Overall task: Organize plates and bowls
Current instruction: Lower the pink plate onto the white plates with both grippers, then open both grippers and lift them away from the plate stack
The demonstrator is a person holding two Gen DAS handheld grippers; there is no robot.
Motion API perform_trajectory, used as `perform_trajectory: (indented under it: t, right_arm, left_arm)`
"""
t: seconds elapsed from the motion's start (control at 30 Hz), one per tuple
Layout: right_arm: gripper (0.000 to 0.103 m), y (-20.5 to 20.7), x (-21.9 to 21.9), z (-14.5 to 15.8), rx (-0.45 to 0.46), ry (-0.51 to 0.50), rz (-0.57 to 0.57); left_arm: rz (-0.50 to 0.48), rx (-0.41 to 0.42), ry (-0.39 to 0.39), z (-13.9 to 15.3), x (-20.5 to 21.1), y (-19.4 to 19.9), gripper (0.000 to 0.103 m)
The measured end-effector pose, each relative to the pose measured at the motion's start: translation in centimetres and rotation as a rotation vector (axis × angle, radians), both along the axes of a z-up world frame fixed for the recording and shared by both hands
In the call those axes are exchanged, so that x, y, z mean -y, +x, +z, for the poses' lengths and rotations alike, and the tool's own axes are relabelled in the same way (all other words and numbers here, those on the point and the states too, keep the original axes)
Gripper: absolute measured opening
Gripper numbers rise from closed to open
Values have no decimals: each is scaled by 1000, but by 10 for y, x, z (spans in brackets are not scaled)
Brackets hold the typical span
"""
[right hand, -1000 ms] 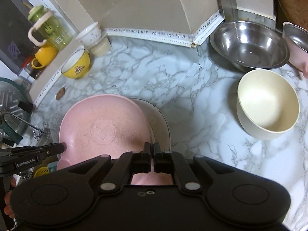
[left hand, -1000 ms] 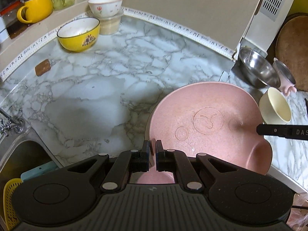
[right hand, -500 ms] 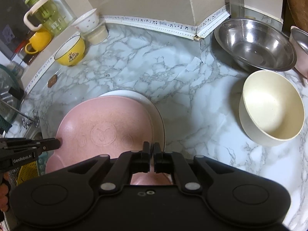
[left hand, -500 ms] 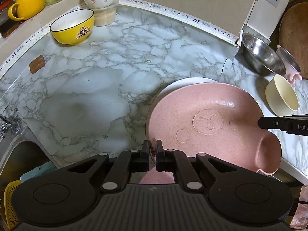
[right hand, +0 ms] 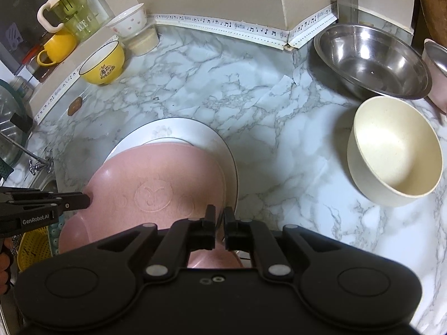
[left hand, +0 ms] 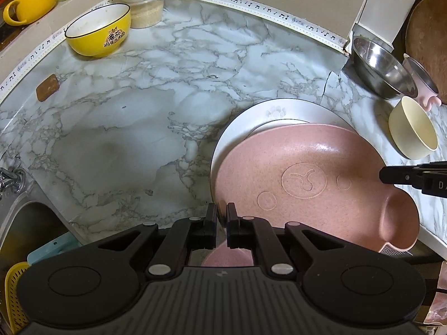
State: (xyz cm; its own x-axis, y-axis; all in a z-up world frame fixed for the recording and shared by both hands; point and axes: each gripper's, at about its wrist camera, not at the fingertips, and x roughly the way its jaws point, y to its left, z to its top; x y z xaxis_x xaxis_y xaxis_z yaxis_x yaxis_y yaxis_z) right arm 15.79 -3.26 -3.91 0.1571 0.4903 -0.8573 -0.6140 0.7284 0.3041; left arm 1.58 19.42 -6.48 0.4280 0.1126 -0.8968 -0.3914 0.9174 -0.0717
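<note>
Both the left gripper (left hand: 222,217) and right gripper (right hand: 220,220) are clamped on opposite rims of the pink plate (left hand: 307,184), directly ahead of the fingers. It overlaps the white plate (left hand: 268,117) just beyond. The stacking step looks nearly finished; next comes letting go evenly.

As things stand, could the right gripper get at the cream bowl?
Probably not yet: the right gripper is shut on the pink plate's rim. Once it lets go, likely yes; bare marble countertop lies between it and the cream bowl, whose mouth is open.

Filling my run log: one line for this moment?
left gripper: shut on pink plate | right gripper: shut on pink plate | plate over white plate
</note>
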Motion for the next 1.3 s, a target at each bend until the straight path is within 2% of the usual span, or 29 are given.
perform_trajectory:
  t: [0.43,0.87,0.93,1.03,1.23,1.3]
  right_arm:
    - [8,2,-8,-1,32,-13,-6]
    - [19,-1,-4,4,50,15,-4]
    - [23,-3,-4,6,60,19,2]
    - [37,-8,-4,9,85,27,17]
    - [51,-15,-3,17,118,50,34]
    - [60,-17,-1,20,129,61,36]
  left_arm:
    - [-10,-11,9,1,-4,7,6]
    - [-2,8,-14,-1,-9,4,8]
    - [3,18,-14,0,-8,2,8]
    - [-3,31,11,2,-4,-1,8]
    - [-7,70,39,13,0,-7,8]
    - [-12,88,45,17,2,-9,8]
